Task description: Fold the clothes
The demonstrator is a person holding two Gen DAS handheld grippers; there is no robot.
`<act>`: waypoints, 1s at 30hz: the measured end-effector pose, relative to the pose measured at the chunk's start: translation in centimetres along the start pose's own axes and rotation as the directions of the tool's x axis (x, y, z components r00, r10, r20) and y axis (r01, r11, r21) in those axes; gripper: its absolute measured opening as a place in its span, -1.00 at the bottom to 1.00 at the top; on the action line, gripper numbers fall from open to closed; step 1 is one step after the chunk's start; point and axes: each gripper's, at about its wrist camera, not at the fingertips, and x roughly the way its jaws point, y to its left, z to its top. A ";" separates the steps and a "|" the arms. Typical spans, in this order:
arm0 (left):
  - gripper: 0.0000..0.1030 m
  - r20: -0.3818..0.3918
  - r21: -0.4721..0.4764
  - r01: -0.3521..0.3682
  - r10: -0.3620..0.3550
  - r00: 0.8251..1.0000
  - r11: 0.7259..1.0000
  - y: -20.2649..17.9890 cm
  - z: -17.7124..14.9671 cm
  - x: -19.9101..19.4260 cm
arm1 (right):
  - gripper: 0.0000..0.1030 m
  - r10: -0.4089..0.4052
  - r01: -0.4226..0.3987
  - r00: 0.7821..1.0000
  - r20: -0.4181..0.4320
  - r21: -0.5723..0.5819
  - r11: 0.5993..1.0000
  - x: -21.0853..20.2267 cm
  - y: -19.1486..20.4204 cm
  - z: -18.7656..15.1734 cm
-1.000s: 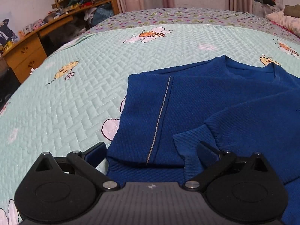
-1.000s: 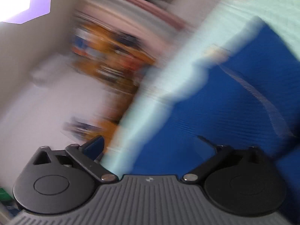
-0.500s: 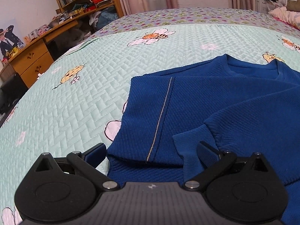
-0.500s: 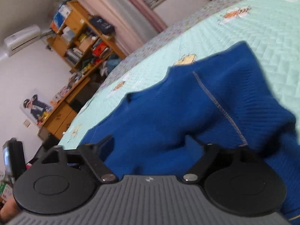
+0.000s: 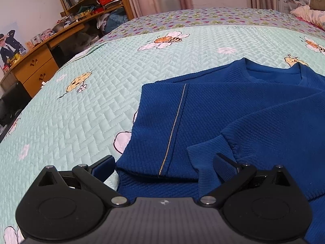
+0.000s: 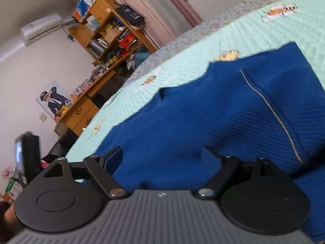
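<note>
On the bed [image 5: 85, 109] the blue sweater [image 5: 203, 122] lies flat with both sleeves already folded in. The left hand-held gripper [image 5: 164, 166] hovers open at its lower edge; the right hand-held gripper [image 6: 161, 154] is opening, with nothing pinched between its jaws. Next, I think, both must grasp the hem and fold it toward the collar [image 5: 272, 74]

Quilted bedspread [image 5: 81, 109], wooden desk [image 5: 34, 67], bookshelf [image 6: 109, 30]
</note>
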 end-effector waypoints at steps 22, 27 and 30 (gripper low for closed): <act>0.99 0.081 0.011 0.143 -0.143 0.986 0.990 -0.3 -2.0 -7.8 | 0.79 0.133 -0.133 0.987 -0.087 0.008 0.991 1.1 0.1 -0.1; 0.99 0.126 -0.019 0.258 -0.254 0.959 0.966 -1.1 -2.6 -10.2 | 0.79 0.223 -0.223 0.975 0.014 0.144 0.964 -0.4 -1.4 0.4; 0.99 0.137 -0.055 0.307 -0.297 0.945 0.950 -1.2 -1.9 -9.8 | 0.79 0.385 -0.427 0.903 0.192 0.284 0.859 -2.5 -3.4 0.9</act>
